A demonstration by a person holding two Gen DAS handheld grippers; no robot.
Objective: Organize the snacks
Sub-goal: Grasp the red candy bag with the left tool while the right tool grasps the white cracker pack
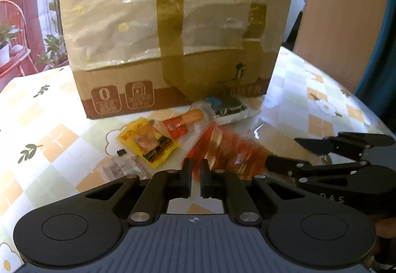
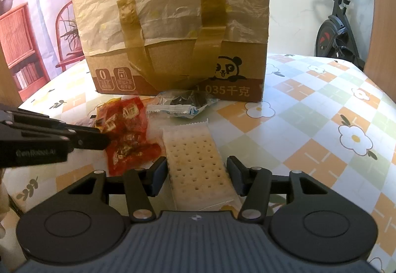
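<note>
Between the spread jaws of the right gripper (image 2: 196, 175) lies a cracker pack (image 2: 195, 161), flat on the table (image 2: 309, 124): a pale, clear-wrapped slab dotted with rows of small holes, its crimped end pointing away. The pads stand off its sides, not touching. The left gripper (image 1: 195, 179) has its jaws nearly together, a narrow gap left, nothing between them. Just beyond it lies a red pack (image 1: 222, 149), blurred, with a yellow pack (image 1: 148, 142) to its left. Farther off, a dark snack in blue-white wrap (image 2: 183, 104) rests against a taped box (image 2: 173, 25).
</note>
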